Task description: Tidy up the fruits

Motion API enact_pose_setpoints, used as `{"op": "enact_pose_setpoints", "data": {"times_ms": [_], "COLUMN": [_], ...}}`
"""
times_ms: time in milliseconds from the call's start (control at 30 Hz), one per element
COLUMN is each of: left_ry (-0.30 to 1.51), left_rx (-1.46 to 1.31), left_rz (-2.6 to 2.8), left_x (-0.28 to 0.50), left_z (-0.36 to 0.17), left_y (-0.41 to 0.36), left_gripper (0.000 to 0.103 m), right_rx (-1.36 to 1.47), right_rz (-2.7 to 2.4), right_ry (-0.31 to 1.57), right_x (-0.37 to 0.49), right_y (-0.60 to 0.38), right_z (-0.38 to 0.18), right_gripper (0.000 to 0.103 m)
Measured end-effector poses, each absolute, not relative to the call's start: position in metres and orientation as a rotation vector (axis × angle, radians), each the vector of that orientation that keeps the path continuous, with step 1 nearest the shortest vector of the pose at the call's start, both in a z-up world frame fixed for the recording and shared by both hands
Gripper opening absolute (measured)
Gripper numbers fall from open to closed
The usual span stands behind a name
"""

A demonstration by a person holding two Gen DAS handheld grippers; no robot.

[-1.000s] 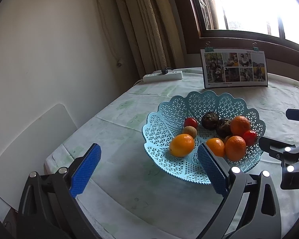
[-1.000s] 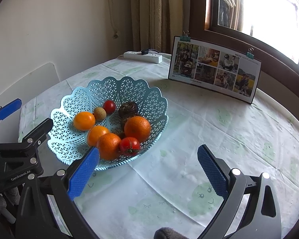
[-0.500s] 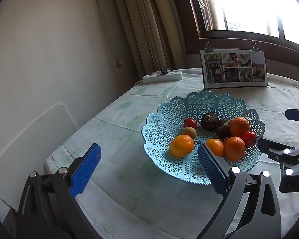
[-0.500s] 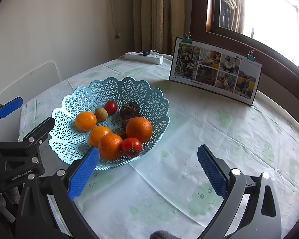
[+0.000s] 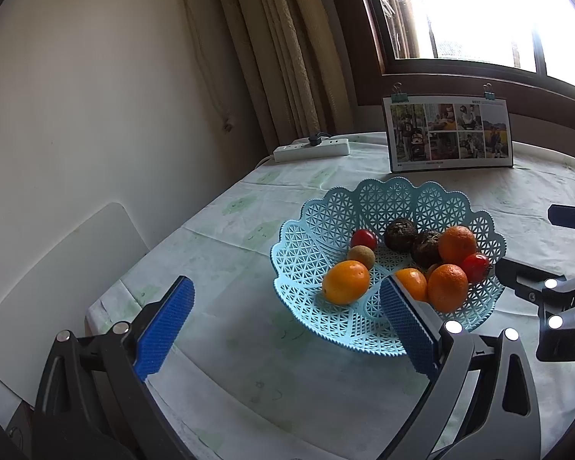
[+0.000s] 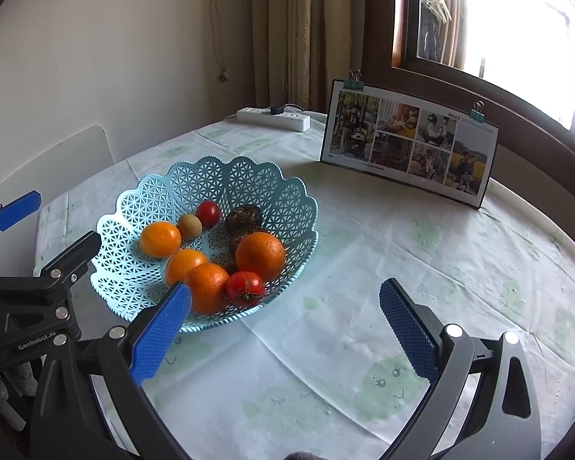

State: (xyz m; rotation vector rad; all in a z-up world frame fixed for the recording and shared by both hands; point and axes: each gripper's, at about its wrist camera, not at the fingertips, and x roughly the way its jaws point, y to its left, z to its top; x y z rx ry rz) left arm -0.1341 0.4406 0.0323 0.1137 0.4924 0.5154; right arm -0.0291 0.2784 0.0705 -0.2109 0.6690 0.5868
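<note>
A light blue lattice basket (image 5: 306, 253) (image 6: 249, 176) stands on the table and holds several oranges (image 5: 345, 281) (image 6: 260, 255), two red tomatoes (image 5: 476, 267) (image 6: 245, 288), a small brown kiwi (image 5: 361, 257) (image 6: 189, 226) and two dark round fruits (image 5: 400, 234) (image 6: 243, 216). My left gripper (image 5: 287, 329) hovers open at the basket's near left side, with nothing between its blue pads. To the basket's near right, my right gripper (image 6: 283, 329) is open and empty above the tablecloth. Each gripper shows at the edge of the other's view.
A clipped photo card (image 5: 450, 136) (image 6: 410, 140) stands behind the basket near the window sill. A white power strip (image 5: 312, 147) (image 6: 274, 117) lies at the table's far edge by the curtain. A white chair back (image 5: 57, 280) is at the left.
Both grippers have drifted back slightly from the basket and risen a little. The fruits and the basket have not moved.
</note>
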Motion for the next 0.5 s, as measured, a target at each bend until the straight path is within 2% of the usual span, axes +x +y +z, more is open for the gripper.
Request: {"op": "enact_pose_setpoints", "data": {"times_ms": [500], "left_ry": [0.482], "left_rx": [0.130], "left_rz": [0.448], "left_x": [-0.129], "left_z": [0.040], "left_y": [0.406], "left_gripper": [0.100], "right_rx": [-0.188], "right_rz": [0.466], "right_ry": [0.720], "right_x": [-0.022], "right_y": [0.242], "right_z": [0.064], "right_gripper": [0.098]}}
